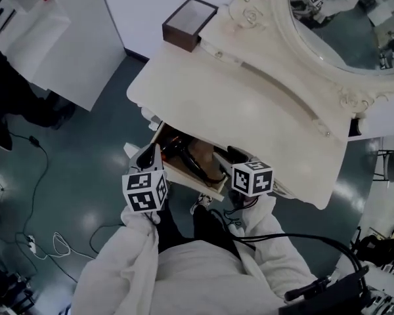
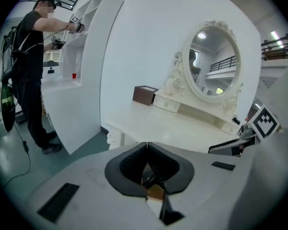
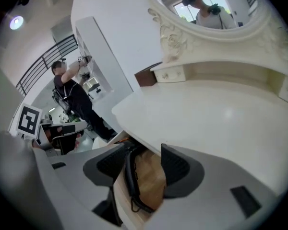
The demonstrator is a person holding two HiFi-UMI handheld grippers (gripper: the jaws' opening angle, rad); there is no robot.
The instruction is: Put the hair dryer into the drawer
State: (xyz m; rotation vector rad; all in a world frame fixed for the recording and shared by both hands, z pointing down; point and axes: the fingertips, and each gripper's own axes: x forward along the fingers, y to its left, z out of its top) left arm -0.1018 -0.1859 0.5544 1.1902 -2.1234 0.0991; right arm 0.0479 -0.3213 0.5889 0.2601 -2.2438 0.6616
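Box (image 1: 189, 23), mirror (image 1: 345, 25) on tabletop (image 1: 236, 97) overhanging open drawer (image 1: 194, 180).

At bottom centre the right gripper (image 3: 143, 152) has its jaws wide apart, gripping nothing. Seen between them is an open drawer (image 3: 152, 183) with a black hair dryer (image 3: 129, 174) inside. A white table (image 3: 206, 119) fills the middle, a mirror (image 3: 216, 8) the top. A brown box (image 3: 146, 76) sits upper centre. A person (image 3: 74, 97) stands at left.
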